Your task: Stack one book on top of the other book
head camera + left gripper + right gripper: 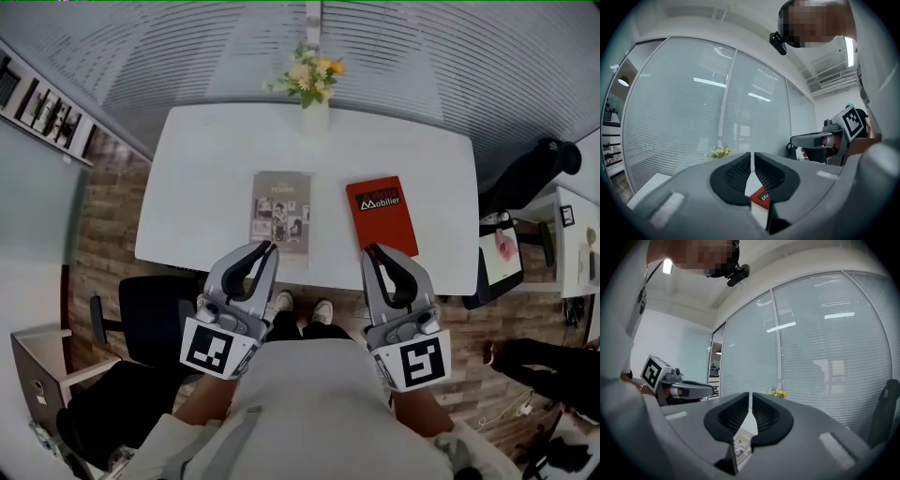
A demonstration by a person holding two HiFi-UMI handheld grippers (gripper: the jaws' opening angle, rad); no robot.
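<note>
Two books lie flat and side by side near the front edge of the white table (206, 169), with a gap between them: a grey book (280, 213) on the left and a red book (382, 213) on the right. My left gripper (270, 247) hovers just before the grey book's near edge, and my right gripper (369, 251) just before the red book's near-left corner. Neither touches a book. In the left gripper view the left gripper (753, 154) shows a thin slit between its pads, with nothing in it. The right gripper (750, 394) looks the same. Each gripper points level.
A vase of yellow flowers (314, 89) stands at the table's far edge, in the middle. A black chair (150, 309) sits at the front left and another (525, 169) at the right, beside a side desk (562, 202). A glass wall with blinds lies behind the table.
</note>
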